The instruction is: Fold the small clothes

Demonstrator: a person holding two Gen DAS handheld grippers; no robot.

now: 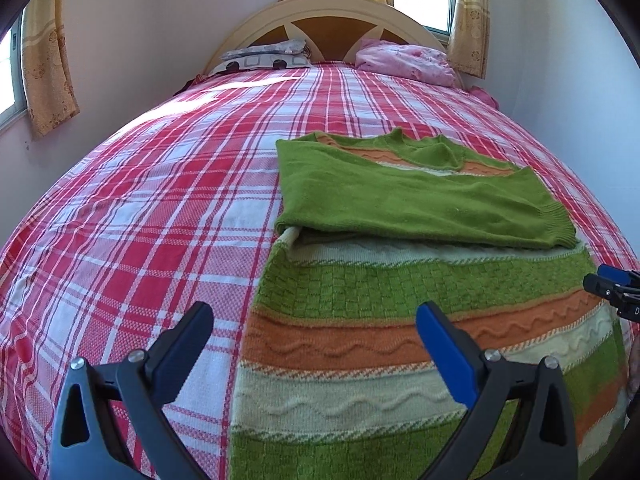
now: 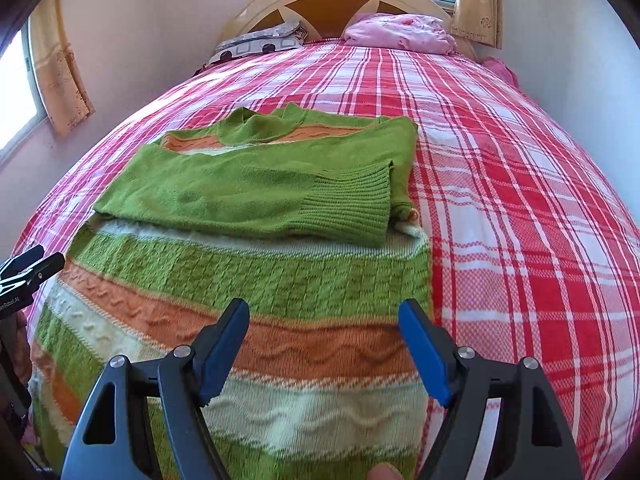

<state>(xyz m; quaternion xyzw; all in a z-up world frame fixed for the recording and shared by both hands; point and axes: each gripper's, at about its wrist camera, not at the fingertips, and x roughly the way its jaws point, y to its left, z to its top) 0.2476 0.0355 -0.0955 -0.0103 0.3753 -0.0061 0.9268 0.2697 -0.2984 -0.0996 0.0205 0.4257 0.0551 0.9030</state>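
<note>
- Jaws of the left gripper (image 1: 314, 330) stand wide apart and released, nothing between them; they hang over the sweater's left edge, one finger above the bedspread, the other above the knit.
- Jaws of the right gripper (image 2: 324, 328) are likewise spread and empty, above the orange band near the sweater's right edge.
- The striped sweater (image 1: 420, 280) lies flat on the bed, green, orange and cream bands across its body, collar toward 12 o'clock in both views.
- Both green sleeves (image 2: 256, 188) are folded across the chest; a ribbed cuff (image 2: 352, 208) ends just short of the right edge.
- The red plaid bedspread (image 1: 140, 200) is bare from 8 to 11 o'clock in the left wrist view, and from 1 to 4 o'clock in the right.
- At 12 o'clock, well apart from the sweater, a patterned pillow (image 1: 264, 58) and a pink bundle (image 1: 404, 60) sit against the headboard (image 1: 332, 12).
</note>
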